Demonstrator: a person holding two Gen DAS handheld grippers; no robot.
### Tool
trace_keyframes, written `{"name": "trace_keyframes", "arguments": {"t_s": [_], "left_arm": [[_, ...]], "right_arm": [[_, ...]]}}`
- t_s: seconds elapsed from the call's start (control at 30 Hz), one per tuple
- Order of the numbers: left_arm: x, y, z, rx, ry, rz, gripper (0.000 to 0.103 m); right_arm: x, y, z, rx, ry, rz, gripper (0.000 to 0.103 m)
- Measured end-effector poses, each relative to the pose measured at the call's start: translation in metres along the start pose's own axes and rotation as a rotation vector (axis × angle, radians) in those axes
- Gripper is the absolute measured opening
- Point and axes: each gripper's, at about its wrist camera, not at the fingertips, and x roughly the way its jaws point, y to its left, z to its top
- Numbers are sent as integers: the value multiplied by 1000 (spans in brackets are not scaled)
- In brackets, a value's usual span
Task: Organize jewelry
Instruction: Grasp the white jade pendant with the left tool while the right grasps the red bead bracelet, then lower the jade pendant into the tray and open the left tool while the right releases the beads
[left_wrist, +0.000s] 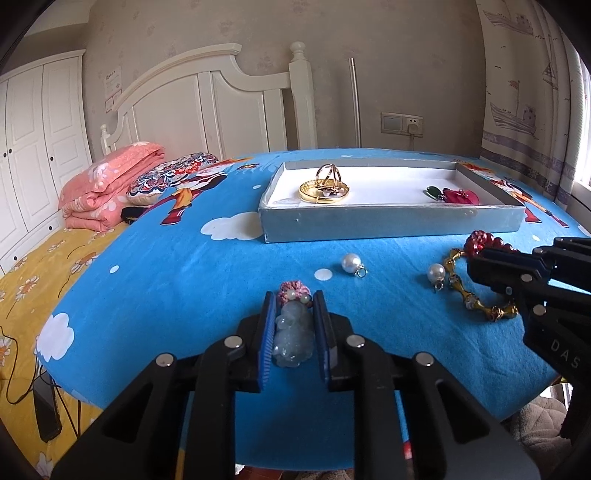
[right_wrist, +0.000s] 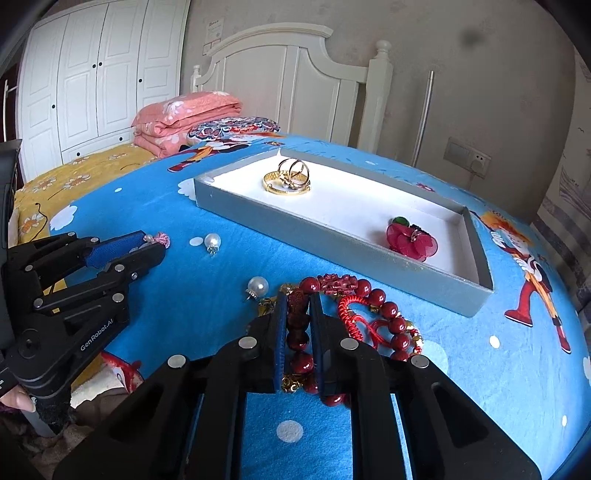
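bedroom all round me, with a white headboard (left_wrist: 207, 96) and wardrobe (right_wrist: 96, 74) behind, and a tabletop under a blue cartoon cloth (left_wrist: 184, 258). on it i see a shallow grey tray (left_wrist: 388, 218) with gold bangles (left_wrist: 325, 188) at one end and a red flower piece (right_wrist: 412, 240) at the other. my left gripper (left_wrist: 294, 325) has its jaws clamped on a pale green jade pendant (left_wrist: 291, 336), with a pink knot (left_wrist: 291, 290) just past its tip. my right gripper (right_wrist: 297, 325) has its jaws pressed together on a red bead bracelet (right_wrist: 384, 306) lying on the cloth in front of the tray. two loose pearl earrings (left_wrist: 351, 263) (left_wrist: 436, 274) lie between my grippers, and a gold chain bracelet (left_wrist: 476, 301) lies beside the right one.
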Motion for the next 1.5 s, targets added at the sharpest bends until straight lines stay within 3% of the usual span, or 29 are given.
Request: {"name": "trace_keyframes", "arguments": {"t_s": [0.47, 0.9, 1.5], "left_arm": [[-15, -10, 10, 38, -34, 37, 20], [-24, -16, 27, 50, -59, 33, 20], [0, -28, 111, -9, -81, 17, 20]], "right_arm": [[-43, -19, 8, 60, -146, -63, 13], [-65, -15, 19, 44, -212, -82, 13], [-33, -52, 64, 128, -226, -151, 13]]}}
